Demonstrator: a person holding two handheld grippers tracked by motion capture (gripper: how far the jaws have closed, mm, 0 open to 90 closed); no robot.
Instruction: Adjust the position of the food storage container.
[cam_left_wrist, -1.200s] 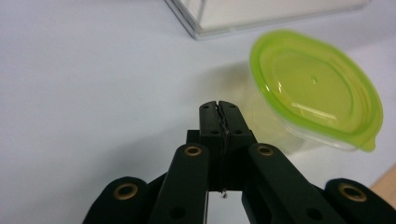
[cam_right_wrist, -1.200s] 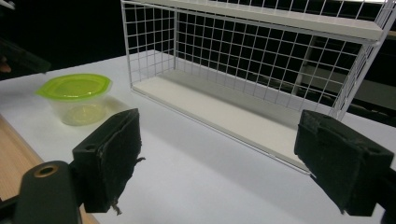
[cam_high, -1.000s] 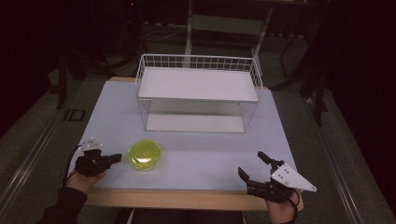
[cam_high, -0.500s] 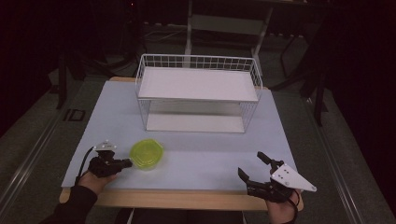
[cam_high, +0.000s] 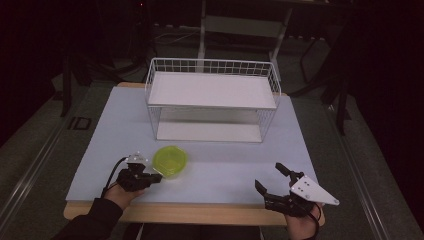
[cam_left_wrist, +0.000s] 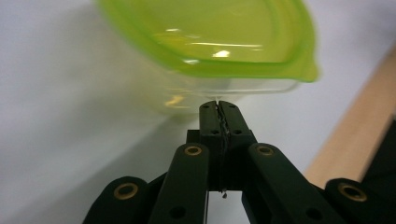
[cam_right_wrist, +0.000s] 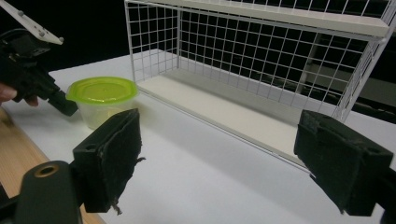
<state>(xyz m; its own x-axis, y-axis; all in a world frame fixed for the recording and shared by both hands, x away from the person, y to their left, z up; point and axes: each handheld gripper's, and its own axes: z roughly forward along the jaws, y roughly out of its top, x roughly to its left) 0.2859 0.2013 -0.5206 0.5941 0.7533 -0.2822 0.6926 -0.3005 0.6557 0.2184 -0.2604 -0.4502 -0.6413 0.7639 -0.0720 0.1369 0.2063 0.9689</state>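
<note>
A small clear container with a lime-green lid (cam_high: 170, 161) stands on the white table top, front left of centre. My left gripper (cam_high: 157, 176) lies low at its near-left side, jaws shut with nothing between them. In the left gripper view the closed tips (cam_left_wrist: 218, 105) point at the clear wall just under the lid (cam_left_wrist: 210, 37); I cannot tell whether they touch it. My right gripper (cam_high: 268, 175) rests near the front right edge, open and holding nothing. The right gripper view looks between its wide pads (cam_right_wrist: 224, 154) to the container (cam_right_wrist: 102, 93) and the left gripper (cam_right_wrist: 65, 107) beside it.
A white wire rack (cam_high: 212, 100) with an upper shelf and a lower shelf stands at the back middle of the table; it also shows in the right gripper view (cam_right_wrist: 261, 60). The wooden front edge (cam_high: 200, 212) runs close behind both hands. Dark floor surrounds the table.
My left gripper has slid right along the table, from well left of the container to right up against its near-left side. The right gripper has stayed put.
</note>
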